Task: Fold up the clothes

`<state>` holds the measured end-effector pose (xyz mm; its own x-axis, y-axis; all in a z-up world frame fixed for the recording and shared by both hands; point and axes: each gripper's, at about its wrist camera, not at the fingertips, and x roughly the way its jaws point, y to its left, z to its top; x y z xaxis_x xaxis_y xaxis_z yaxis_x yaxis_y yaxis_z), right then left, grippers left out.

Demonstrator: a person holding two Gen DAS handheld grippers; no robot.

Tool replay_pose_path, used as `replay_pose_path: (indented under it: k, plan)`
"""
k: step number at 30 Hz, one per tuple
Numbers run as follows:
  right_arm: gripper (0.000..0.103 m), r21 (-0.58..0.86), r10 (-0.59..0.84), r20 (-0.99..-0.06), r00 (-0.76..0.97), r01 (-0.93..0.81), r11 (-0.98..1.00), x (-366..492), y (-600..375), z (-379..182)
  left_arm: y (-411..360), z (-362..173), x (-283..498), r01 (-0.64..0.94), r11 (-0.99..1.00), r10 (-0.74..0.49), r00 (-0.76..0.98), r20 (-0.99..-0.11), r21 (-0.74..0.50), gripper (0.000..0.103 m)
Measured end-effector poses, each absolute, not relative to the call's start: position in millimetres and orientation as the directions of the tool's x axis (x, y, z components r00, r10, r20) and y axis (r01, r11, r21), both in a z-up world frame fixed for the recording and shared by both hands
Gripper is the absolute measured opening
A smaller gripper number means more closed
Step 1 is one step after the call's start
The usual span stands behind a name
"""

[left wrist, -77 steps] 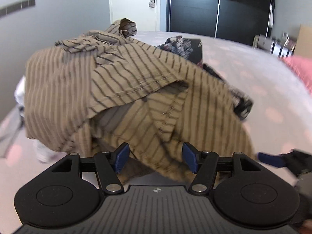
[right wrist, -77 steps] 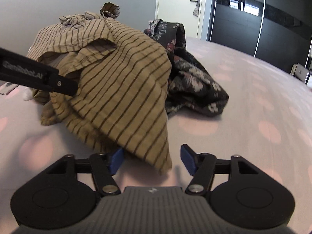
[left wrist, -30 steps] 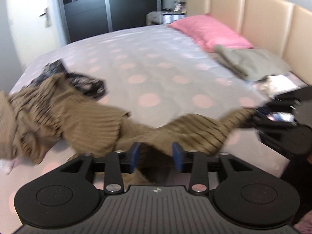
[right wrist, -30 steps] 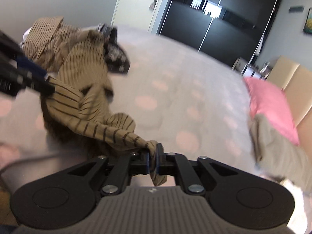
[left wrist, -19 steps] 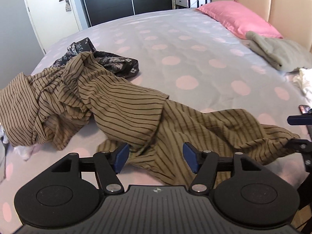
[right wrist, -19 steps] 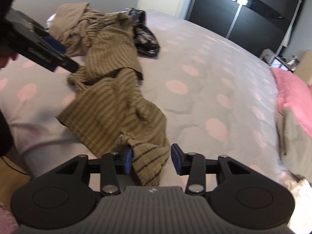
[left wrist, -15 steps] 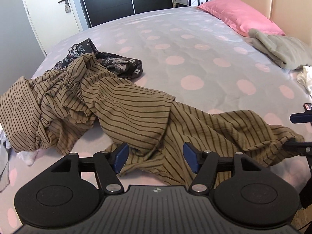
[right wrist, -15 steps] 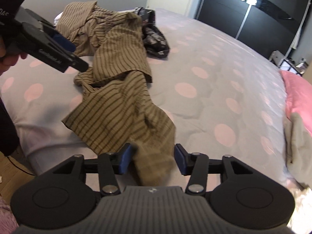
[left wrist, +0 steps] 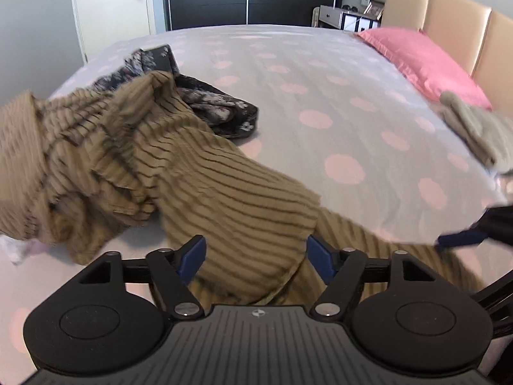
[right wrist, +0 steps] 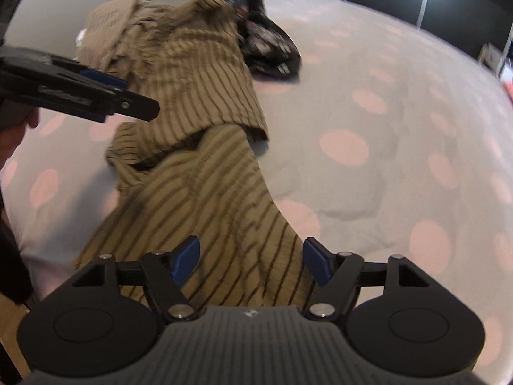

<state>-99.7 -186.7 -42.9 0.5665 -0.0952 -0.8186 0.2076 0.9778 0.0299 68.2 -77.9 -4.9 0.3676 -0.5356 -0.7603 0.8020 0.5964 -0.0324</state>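
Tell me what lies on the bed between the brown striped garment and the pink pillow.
Only bare polka-dot sheet lies between the striped garment and the pink pillow; the left wrist view shows it. The grey garment sits nearer, in front of the pillow.

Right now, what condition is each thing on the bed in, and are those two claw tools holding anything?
Striped garment: unfolded, rumpled, stretched across the bed.
Floral garment: crumpled, partly under the striped one.
Grey garment: loosely heaped beside the pink pillow.
Left gripper: open.
Right gripper: open.
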Motion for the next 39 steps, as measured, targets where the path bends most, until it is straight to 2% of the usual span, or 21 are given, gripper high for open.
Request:
replay_pose_path:
  k: [6,7,8,9,10,11,13,14,18,22,27,30,34,39]
  plan:
    - [0.073,0.118,-0.057,-0.85,0.524,0.294,0.948,-93,-213,-64,-110,-29,56,0.862,0.506,-0.517,0.336,-0.788,0.035,0.07]
    - [0.069,0.132,-0.046,-0.855,0.517,0.303,0.944,-92,-214,-67,-114,-33,55,0.863,0.501,-0.5,0.35,-0.792,0.065,0.066]
    - [0.066,0.14,-0.039,-0.859,0.51,0.309,0.941,-91,-215,-70,-117,-37,55,0.863,0.497,-0.484,0.365,-0.795,0.094,0.057]
    - [0.058,0.133,-0.042,-0.863,0.504,0.306,0.943,-91,-213,-72,-121,-41,55,0.862,0.491,-0.467,0.38,-0.798,0.123,0.035]
    - [0.047,0.124,-0.046,-0.865,0.499,0.302,0.945,-90,-210,-74,-124,-45,56,0.859,0.489,-0.446,0.396,-0.803,0.152,0.024]
    - [0.036,0.109,-0.055,-0.866,0.497,0.295,0.949,-90,-208,-74,-126,-48,60,0.846,0.503,-0.413,0.413,-0.812,0.175,0.022]
    - [0.02,0.09,-0.066,-0.865,0.498,0.283,0.955,-92,-207,-73,-123,-49,68,0.821,0.542,-0.388,0.433,-0.813,0.179,0.006]
    - [0.015,0.087,-0.074,-0.862,0.501,0.29,0.953,-93,-209,-72,-120,-48,70,0.81,0.552,-0.383,0.455,-0.804,0.196,0.002]
    - [0.008,0.066,-0.136,-0.84,0.525,0.346,0.936,-101,-221,-62,-107,-33,76,0.747,0.607,-0.369,0.569,-0.735,0.273,0.0]
    - [0.007,-0.02,-0.295,-0.784,0.546,0.452,0.892,-115,-238,-40,-86,3,83,0.669,0.702,-0.401,0.655,-0.641,0.244,0.0]
    - [0.007,-0.142,-0.544,-0.648,0.533,0.618,0.773,-147,-258,-5,-55,46,78,0.589,0.783,-0.437,0.75,-0.497,0.199,0.0]
    - [0.007,-0.148,-0.645,-0.563,0.516,0.705,0.694,-174,-266,18,-37,66,71,0.558,0.814,-0.451,0.782,-0.43,0.161,0.0]
    - [0.007,-0.111,-0.641,-0.557,0.528,0.718,0.687,-198,-266,32,-16,83,61,0.524,0.843,-0.436,0.801,-0.411,0.126,0.0]
    - [0.008,-0.055,-0.455,-0.681,0.574,0.58,0.813,-207,-251,22,1,75,49,0.541,0.824,-0.393,0.759,-0.519,0.168,0.0]
